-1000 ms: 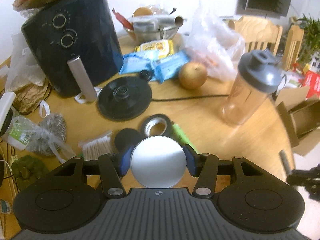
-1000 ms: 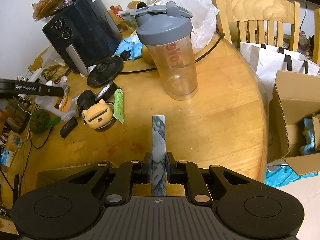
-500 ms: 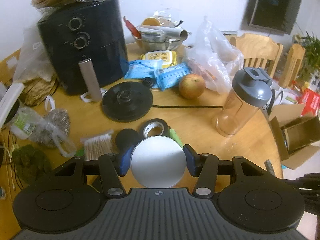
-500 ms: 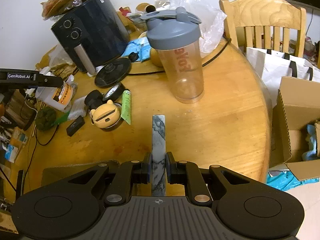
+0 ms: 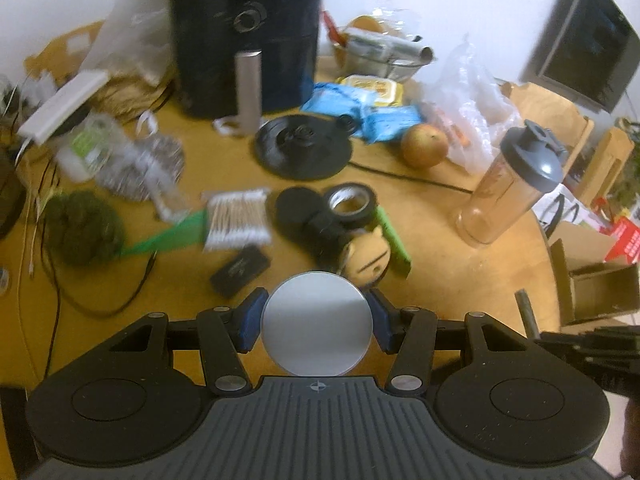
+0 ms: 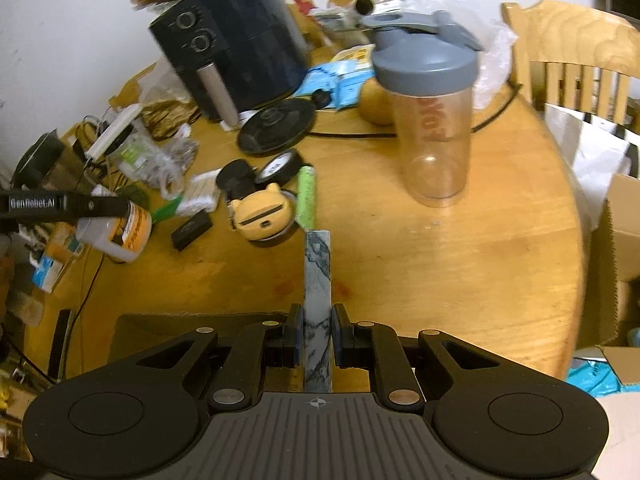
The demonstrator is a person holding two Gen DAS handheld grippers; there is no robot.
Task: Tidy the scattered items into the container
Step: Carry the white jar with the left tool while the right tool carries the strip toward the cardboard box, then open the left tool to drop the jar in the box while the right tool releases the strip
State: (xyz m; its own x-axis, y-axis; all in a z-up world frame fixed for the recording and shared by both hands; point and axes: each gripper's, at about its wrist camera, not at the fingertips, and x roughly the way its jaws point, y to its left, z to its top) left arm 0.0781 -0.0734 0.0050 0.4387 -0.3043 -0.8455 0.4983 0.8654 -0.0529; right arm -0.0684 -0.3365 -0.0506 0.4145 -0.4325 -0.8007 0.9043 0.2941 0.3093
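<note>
Both grippers hang over a cluttered round table (image 6: 460, 264), each with its load: the left gripper (image 5: 317, 322) grips a round white disc (image 5: 317, 323) between its blue pads, the right gripper (image 6: 318, 336) clamps a marbled slab (image 6: 318, 300) on edge. Below lie cotton swabs (image 5: 237, 219), a tape roll (image 5: 349, 204), a yellow toy (image 6: 262, 216) and a green tube (image 6: 307, 197). An open cardboard box (image 5: 596, 276) stands off the table's right edge.
</note>
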